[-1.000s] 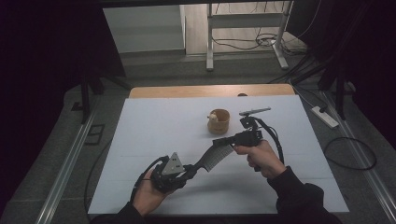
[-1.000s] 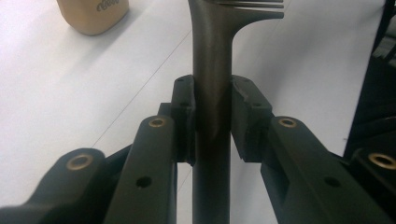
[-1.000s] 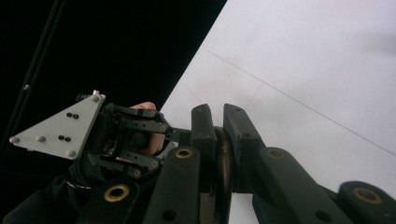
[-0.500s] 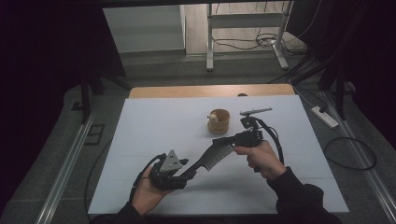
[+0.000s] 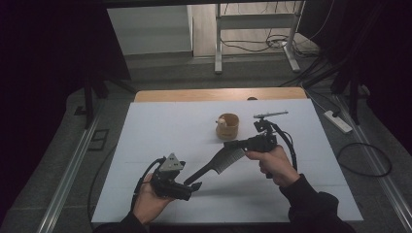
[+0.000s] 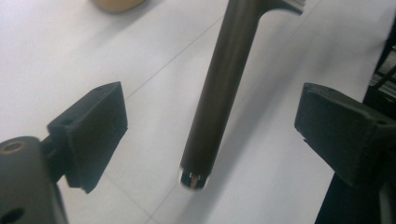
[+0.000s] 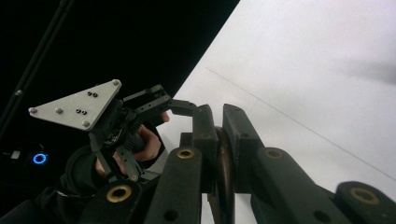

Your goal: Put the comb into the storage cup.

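Left gripper [image 5: 193,187]: near the table's front edge, left of centre. Jaws have just been opening and now stand wide; pads [image 6: 95,133] well clear on either side of the comb handle, nothing gripped.

Comb [image 5: 218,162]: dark, long-handled, held slanting above the white table [image 5: 145,145], handle end low toward the left gripper, toothed end high at the right. In the left gripper view the handle [image 6: 215,98] is a smooth round shaft with a shiny end cap. Judged light, stiff, somewhat slippery on the shaft; teeth thin and likely to flex, so best taken by the handle or the solid spine.

Right gripper [image 5: 232,144]: jaws clamped on the comb's toothed end, bearing it alone.

Wooden cup [image 5: 228,125]: just behind the comb, a small pale item inside.

Markings: no brand, label or writing legible.
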